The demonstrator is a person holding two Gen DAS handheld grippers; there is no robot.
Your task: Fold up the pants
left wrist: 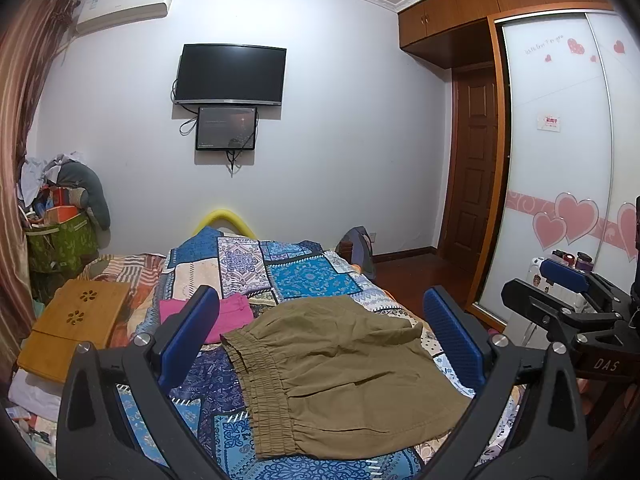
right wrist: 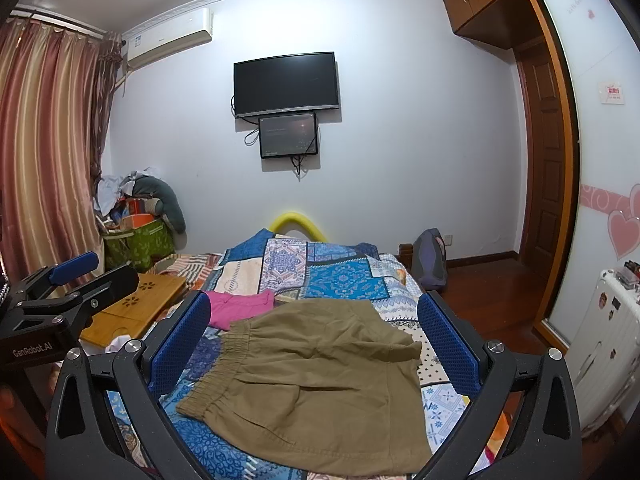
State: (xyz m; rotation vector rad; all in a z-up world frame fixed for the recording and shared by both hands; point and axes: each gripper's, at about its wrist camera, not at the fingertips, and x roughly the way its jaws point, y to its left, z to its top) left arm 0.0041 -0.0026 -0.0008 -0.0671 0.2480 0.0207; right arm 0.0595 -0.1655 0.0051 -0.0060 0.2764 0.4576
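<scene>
Both claws stand with fingers spread and empty: my left gripper [left wrist: 320, 336] and my right gripper [right wrist: 314, 338] hover above the olive pants [left wrist: 340, 372], touching nothing. Those pants lie flat on the patchwork bedspread [left wrist: 304, 276], elastic waistband [left wrist: 260, 392] to my left, legs to the right, one leg partly turned over itself. I judge the cloth light, limp and wrinkle-prone; it should pinch best at the gathered waistband or a hem corner. Left view alone shows the right gripper from outside and the wardrobe door [left wrist: 560, 152]; right view alone shows the curtain [right wrist: 44, 152]. Just beyond the pants lies a pink garment [right wrist: 240, 308]
</scene>
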